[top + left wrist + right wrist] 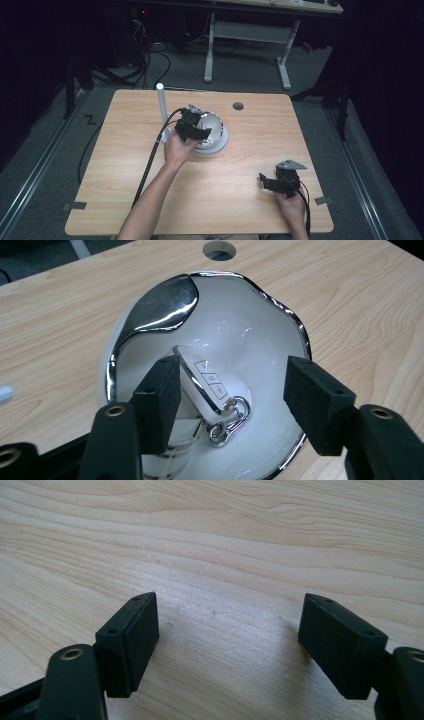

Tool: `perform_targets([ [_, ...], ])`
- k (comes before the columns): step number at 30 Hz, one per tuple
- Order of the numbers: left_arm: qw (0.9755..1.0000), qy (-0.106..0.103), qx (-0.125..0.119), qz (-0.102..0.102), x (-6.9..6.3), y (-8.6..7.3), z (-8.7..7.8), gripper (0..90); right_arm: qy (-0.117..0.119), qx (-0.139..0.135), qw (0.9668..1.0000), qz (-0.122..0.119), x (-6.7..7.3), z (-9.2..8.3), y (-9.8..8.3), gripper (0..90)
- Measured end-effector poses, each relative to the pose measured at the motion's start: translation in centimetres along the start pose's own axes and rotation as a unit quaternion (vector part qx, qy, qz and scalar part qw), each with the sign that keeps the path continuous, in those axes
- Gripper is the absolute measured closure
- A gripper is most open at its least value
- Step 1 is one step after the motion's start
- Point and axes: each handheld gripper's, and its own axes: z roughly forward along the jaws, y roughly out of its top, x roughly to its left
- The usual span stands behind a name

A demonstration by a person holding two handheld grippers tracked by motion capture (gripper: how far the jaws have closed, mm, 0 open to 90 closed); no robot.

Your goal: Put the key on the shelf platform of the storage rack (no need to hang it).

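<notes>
Left gripper (pixel 227 400) open; key fob (pixel 202 385) diagonal, ring nearest.

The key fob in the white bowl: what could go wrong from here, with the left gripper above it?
1. The key fob leans against the steep, glossy wall of the bowl; it may slide further down.
2. One pad of the left gripper sits close beside the fob, and the jaws stand open. Lifting away carelessly might catch the metal ring and drag the fob out.
3. The bowl looks light; a bump on its chrome rim could tip or shift it on the table.
</notes>
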Motion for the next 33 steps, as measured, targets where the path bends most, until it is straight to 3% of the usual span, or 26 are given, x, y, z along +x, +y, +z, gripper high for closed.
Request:
perform_targets([
  [19,0.9997,0.011,-0.016,0.014,0.3,-0.6,-3.0,39.9,0.000,-0.001,1.0000,-0.001,0.0,0.0,0.0,24.6],
  [33,0.9992,0.006,-0.040,-0.009,1.0,-2.0,-4.8,41.2,0.000,-0.001,1.0000,-0.001,0.0,0.0,0.0,24.6],
])
